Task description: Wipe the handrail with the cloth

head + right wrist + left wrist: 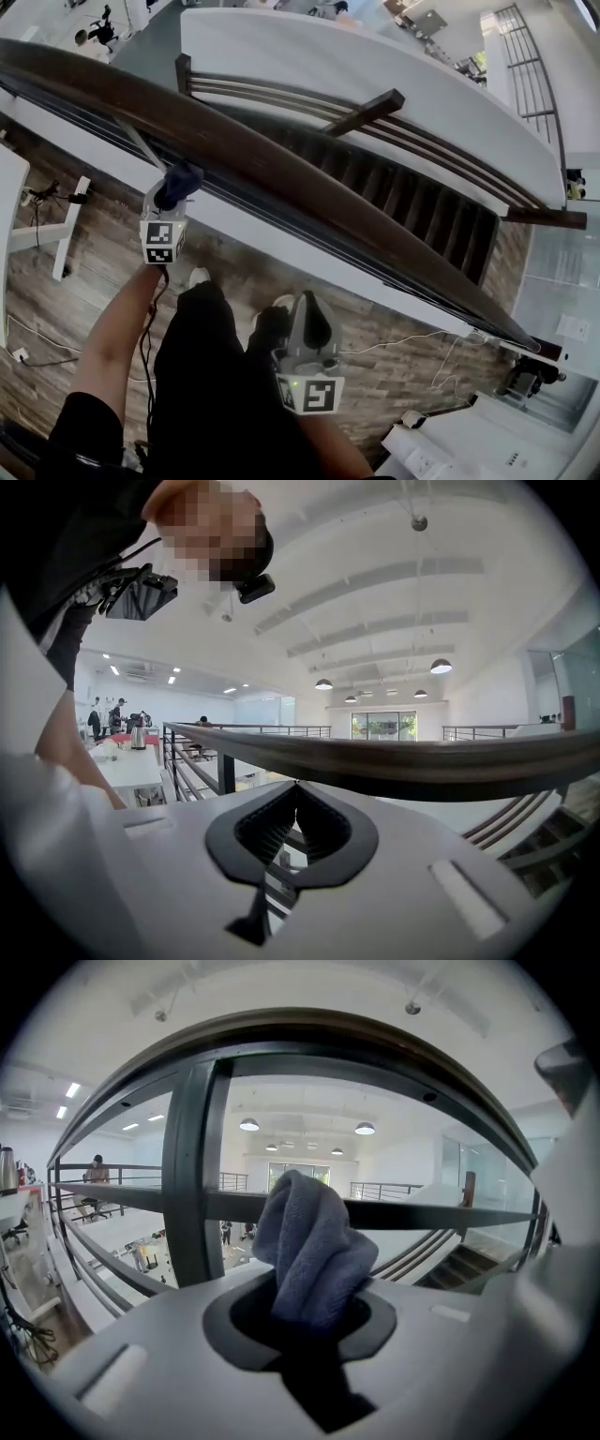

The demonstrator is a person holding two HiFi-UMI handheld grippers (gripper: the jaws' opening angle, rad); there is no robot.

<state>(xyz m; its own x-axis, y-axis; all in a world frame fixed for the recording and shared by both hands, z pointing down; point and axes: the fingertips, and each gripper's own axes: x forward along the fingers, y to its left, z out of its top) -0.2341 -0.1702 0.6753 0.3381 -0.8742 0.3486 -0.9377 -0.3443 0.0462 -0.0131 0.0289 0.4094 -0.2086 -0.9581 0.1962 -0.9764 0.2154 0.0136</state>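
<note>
L tool (171,201) at 10 o'clock, clamped on blue-grey cloth (178,183) by wooden handrail (281,173). R tool (309,323) at 6 o'clock, jaws closed w/ nothing between.

Head view looks down; gripper views face handrail (281,176).

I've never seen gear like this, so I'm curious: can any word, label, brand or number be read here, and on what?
No words or numbers can be read.
Cube on the left hand-held gripper: black-and-white square pattern, no letters.
Cube on the right hand-held gripper: a like pattern, no letters.
</note>
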